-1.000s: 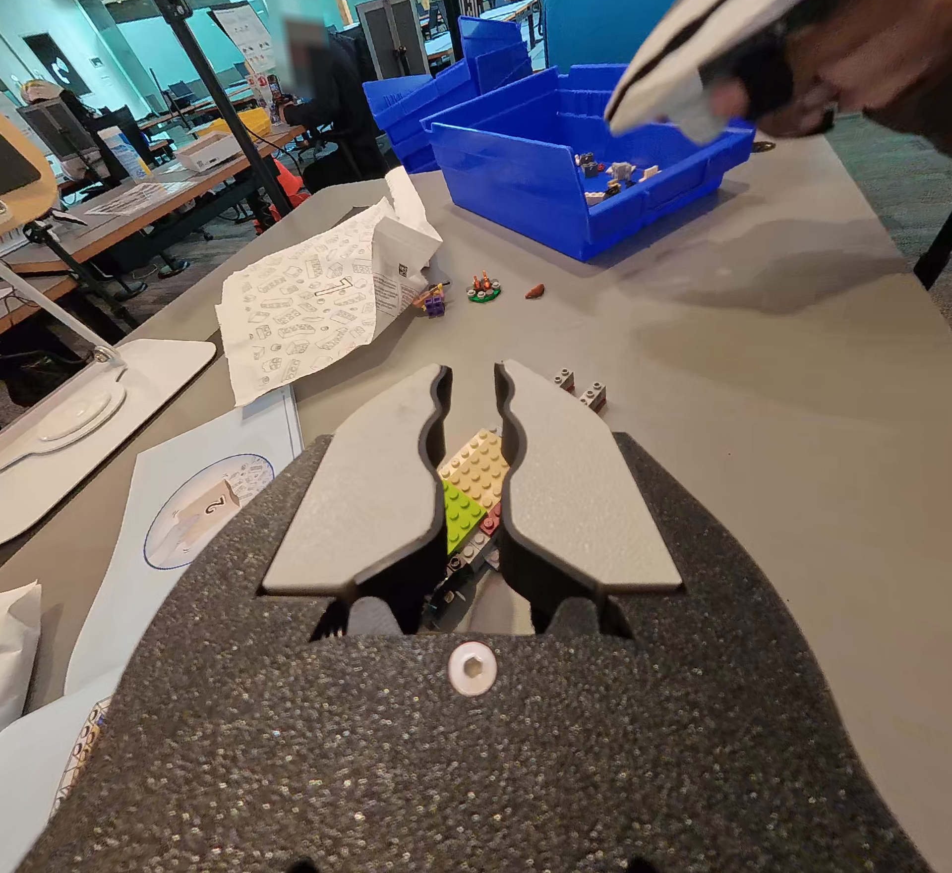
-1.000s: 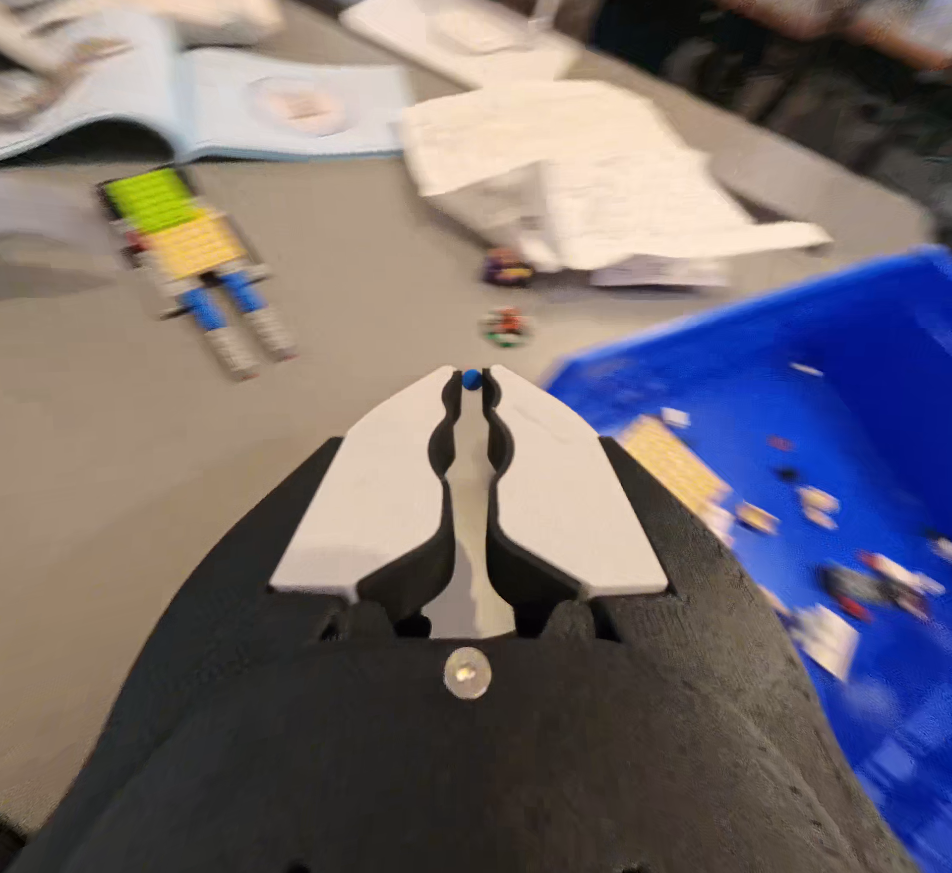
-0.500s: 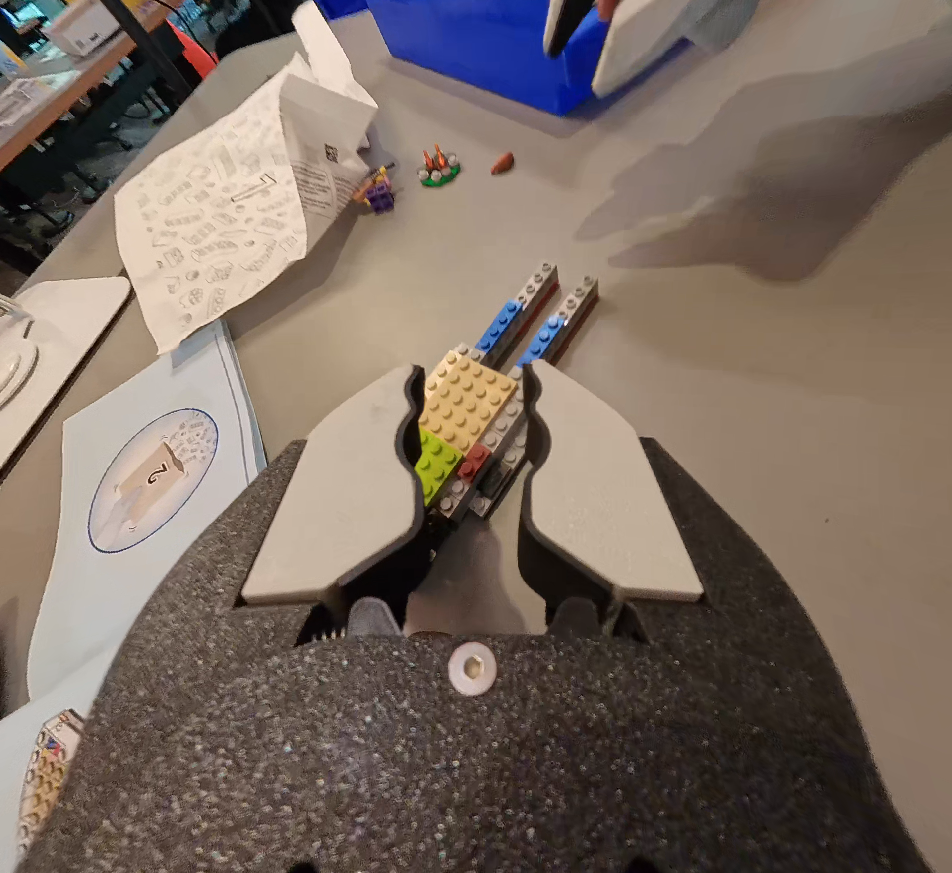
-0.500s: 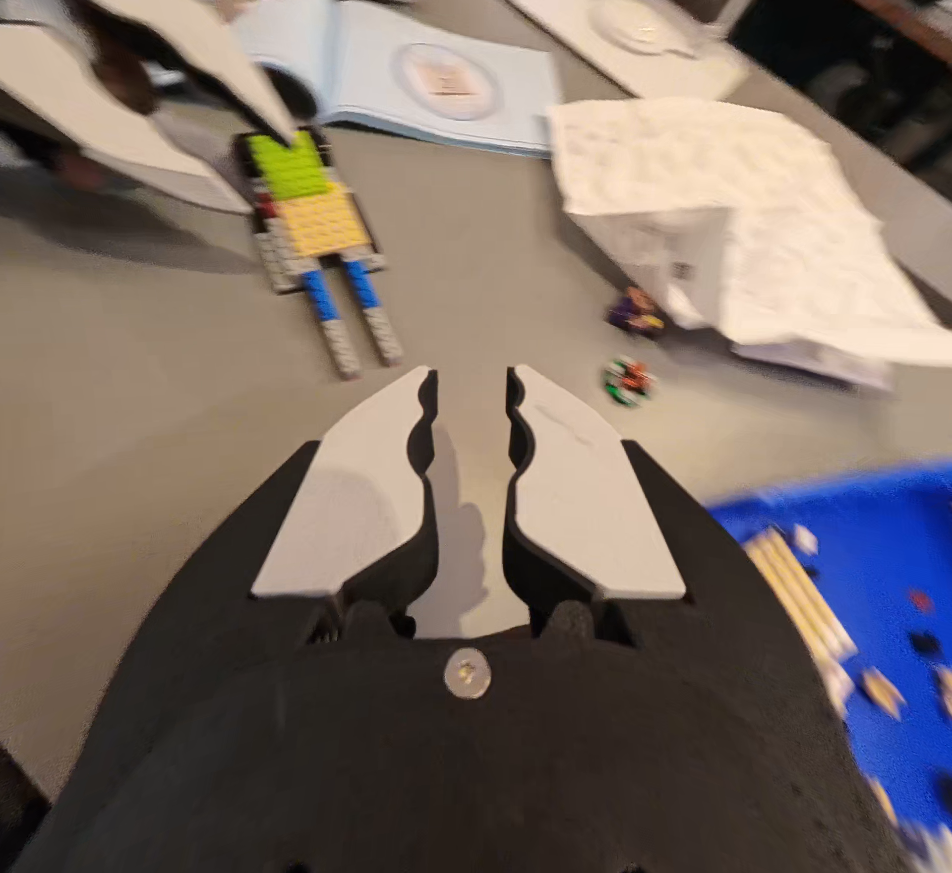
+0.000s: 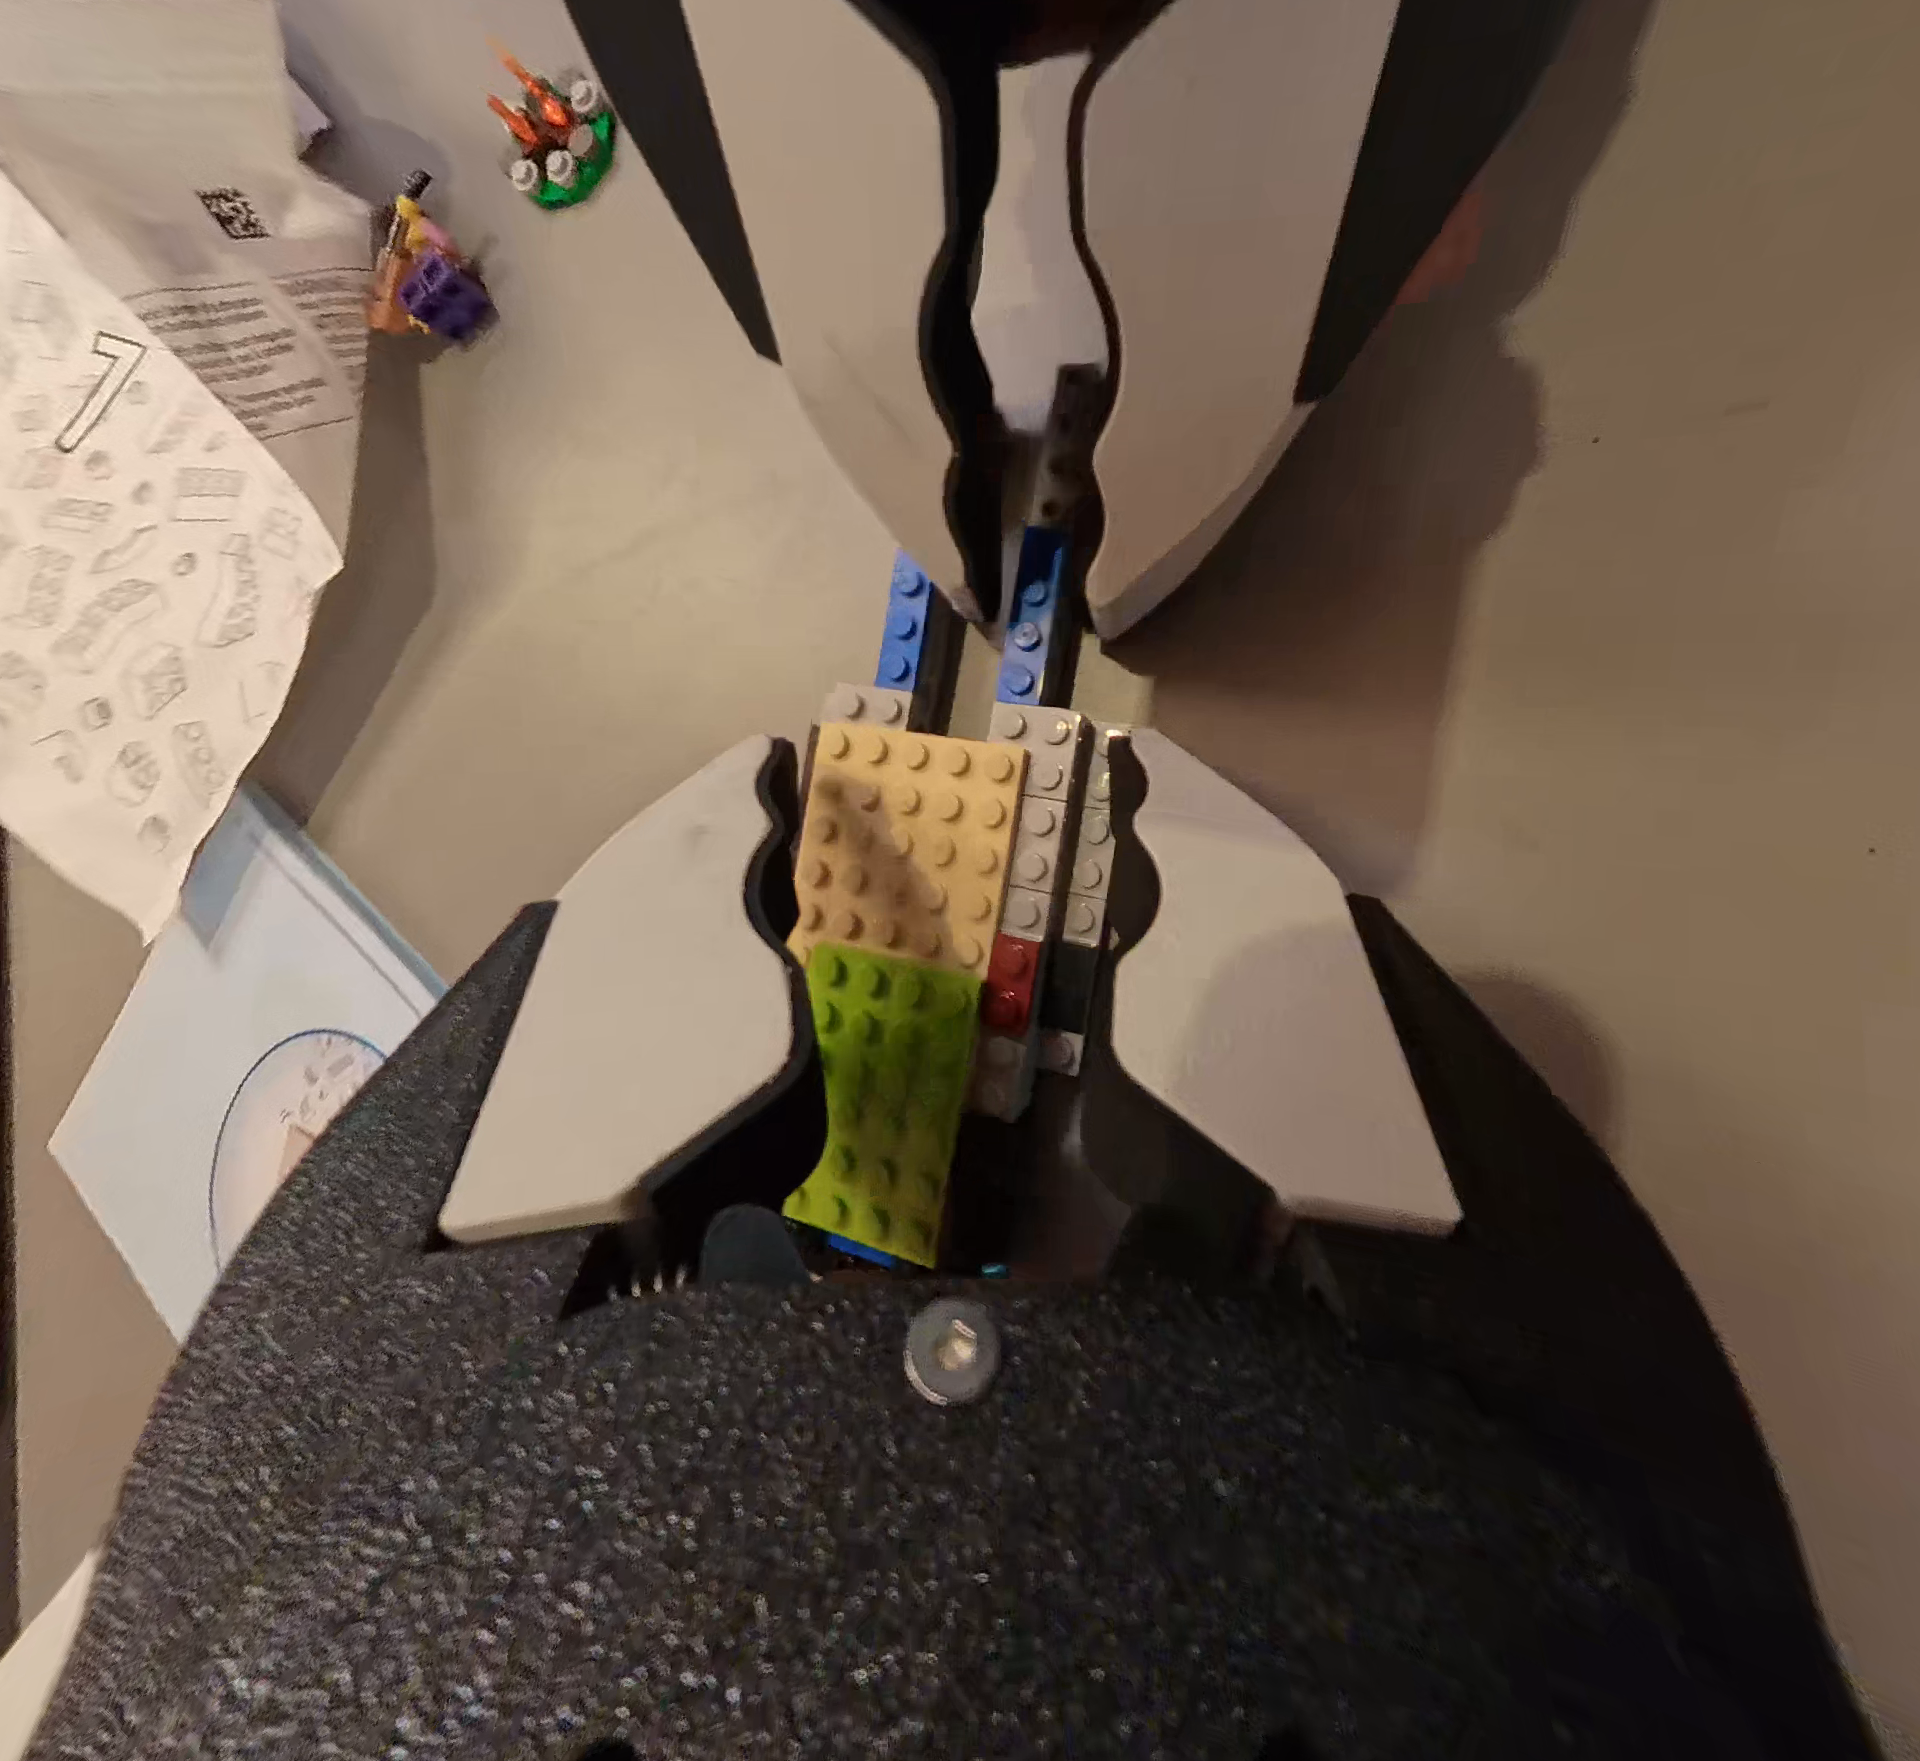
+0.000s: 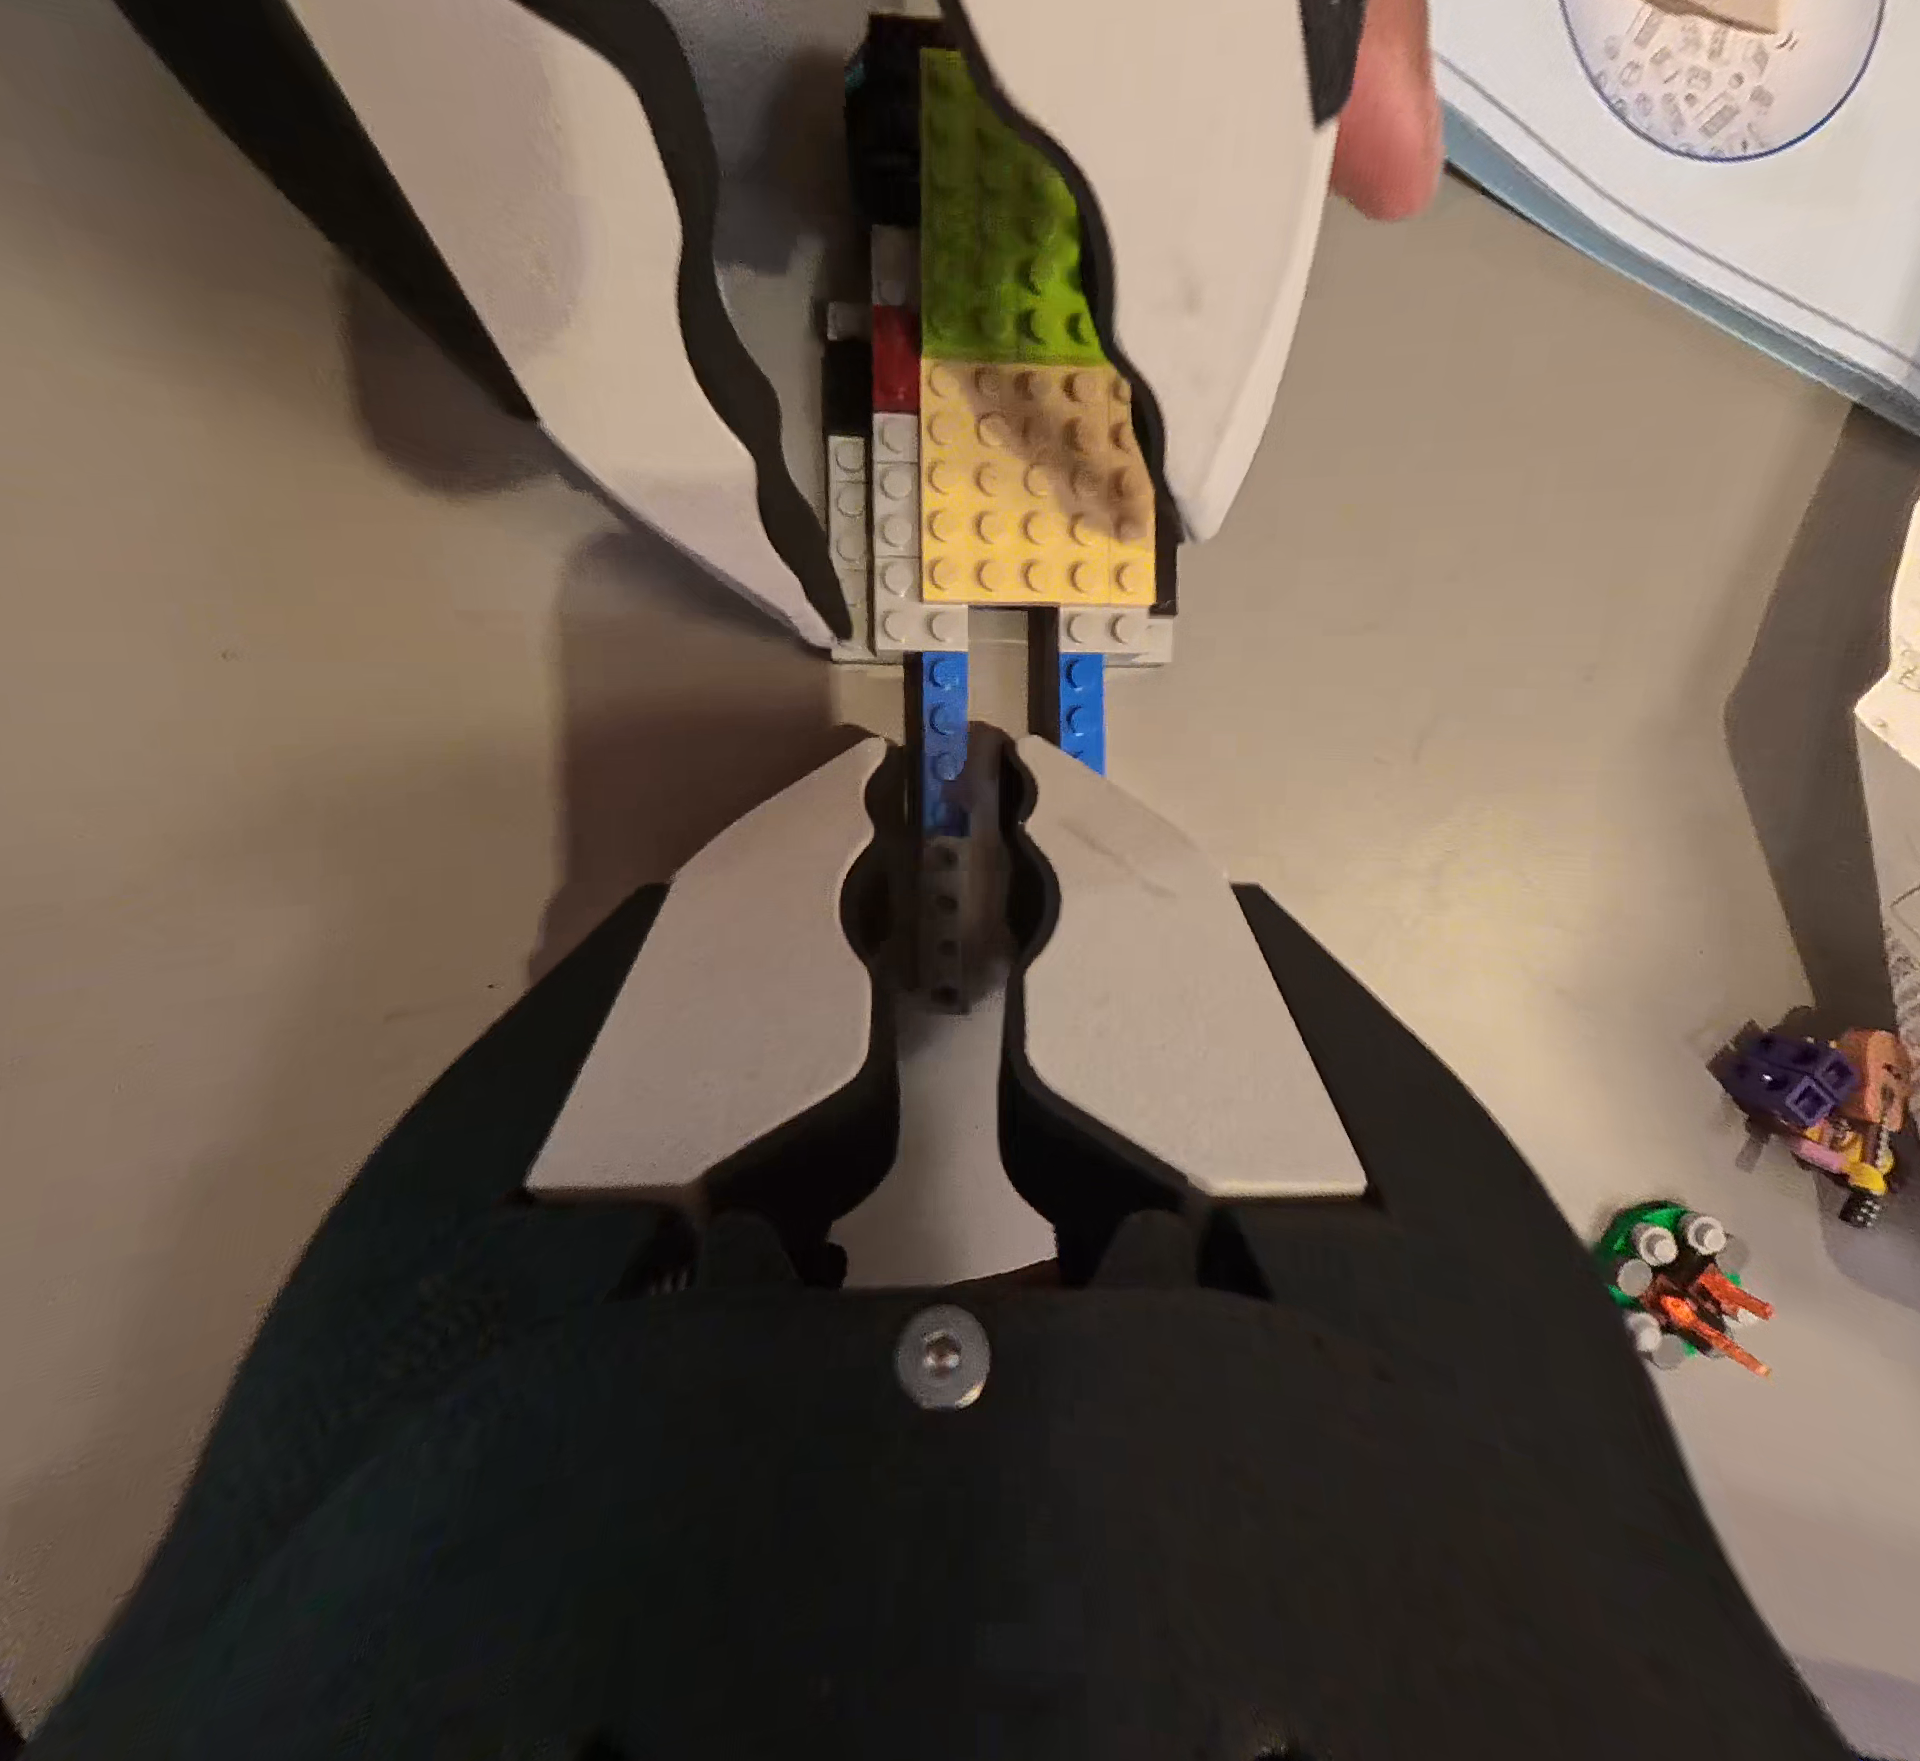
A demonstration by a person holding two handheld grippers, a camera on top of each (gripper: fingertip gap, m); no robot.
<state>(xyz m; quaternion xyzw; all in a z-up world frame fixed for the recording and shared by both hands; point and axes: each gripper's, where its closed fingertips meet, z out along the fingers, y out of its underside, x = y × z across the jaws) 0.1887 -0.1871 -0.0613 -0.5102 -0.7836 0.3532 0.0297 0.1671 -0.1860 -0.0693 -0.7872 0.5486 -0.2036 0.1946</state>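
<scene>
1. Left gripper (image 5: 940, 755): two pale grey, flat fingers (image 5: 644, 1015) with wavy black inner edges, set in a black, coarse-grained body.
2. A round silver screw (image 5: 951, 1360) sits centrally in that body, just behind the finger roots.
3. Right gripper (image 6: 945, 755): same build, with pale grey fingers (image 6: 1164, 1015), black scalloped pads and a smoother black body.
4. Its silver screw (image 6: 940, 1360) lies centrally behind the finger roots.
5. Beside the left gripper in the right wrist view, a fingertip (image 6: 1387, 122) shows; nothing worn is discernible.
</scene>
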